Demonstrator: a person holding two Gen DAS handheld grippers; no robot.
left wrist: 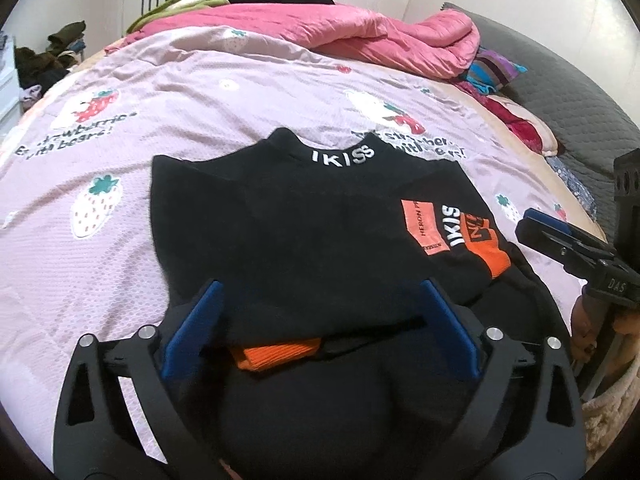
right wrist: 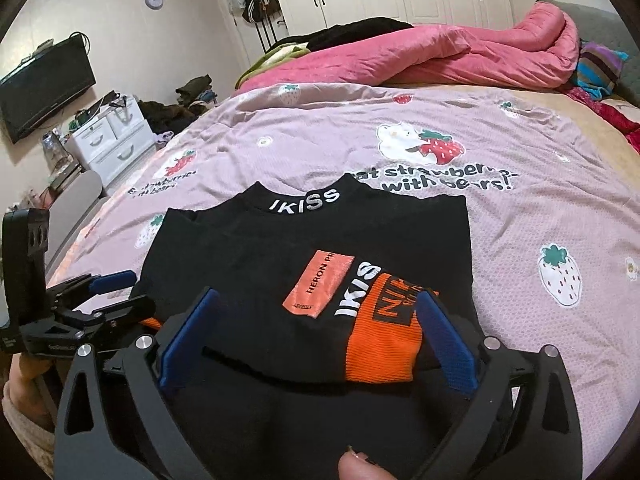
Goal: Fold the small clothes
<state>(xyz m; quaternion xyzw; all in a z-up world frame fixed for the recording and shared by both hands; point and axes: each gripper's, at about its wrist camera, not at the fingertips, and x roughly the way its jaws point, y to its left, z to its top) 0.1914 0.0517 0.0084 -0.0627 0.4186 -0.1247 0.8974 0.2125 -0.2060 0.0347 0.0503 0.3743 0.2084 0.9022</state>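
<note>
Black sweater lies sleeves-in on the bedspread for a hem-up fold; left gripper and right gripper gape wide at six o'clock (holding nothing).

Sweater near hem hidden behind gripper frames; bedsheet lettering partly under collar, blurred.

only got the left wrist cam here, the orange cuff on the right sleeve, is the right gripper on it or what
Observer: The right gripper is open; the orange cuff lies between its fingers, ungripped.
Operator: any text on that cuff
Observer: Black lettering runs across it, cut off by the right finger.
Operator: whats off to the far left of the bed
Observer: A wall TV above a white drawer unit.
</note>
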